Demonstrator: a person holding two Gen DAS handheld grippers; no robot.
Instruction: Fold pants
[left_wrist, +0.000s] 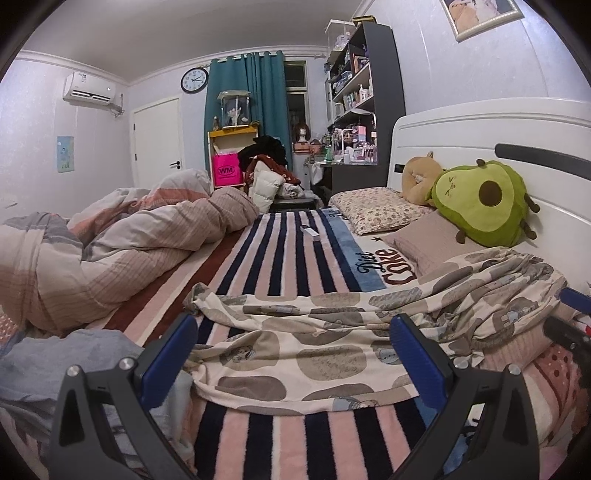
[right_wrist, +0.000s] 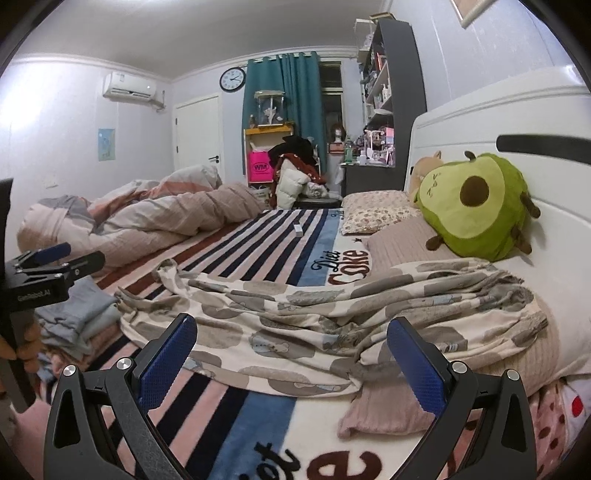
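Cream pants (left_wrist: 314, 354) with grey-brown blotches and small bear prints lie rumpled across the striped blanket (left_wrist: 288, 243). They also show in the right wrist view (right_wrist: 295, 325), stretching from left to the pillows at right. My left gripper (left_wrist: 295, 343) is open, its blue pads just above the pants' near edge, holding nothing. My right gripper (right_wrist: 291, 350) is open too, over the near edge of the pants. The left gripper also shows at the left edge of the right wrist view (right_wrist: 48, 258).
A bunched duvet (left_wrist: 129, 236) fills the bed's left side. A green avocado plush (left_wrist: 484, 199) and pillows (left_wrist: 376, 210) lie against the white headboard (left_wrist: 480, 129). Folded blue-grey clothes (right_wrist: 77, 317) sit at the left. A small box (left_wrist: 310, 232) lies on the blanket.
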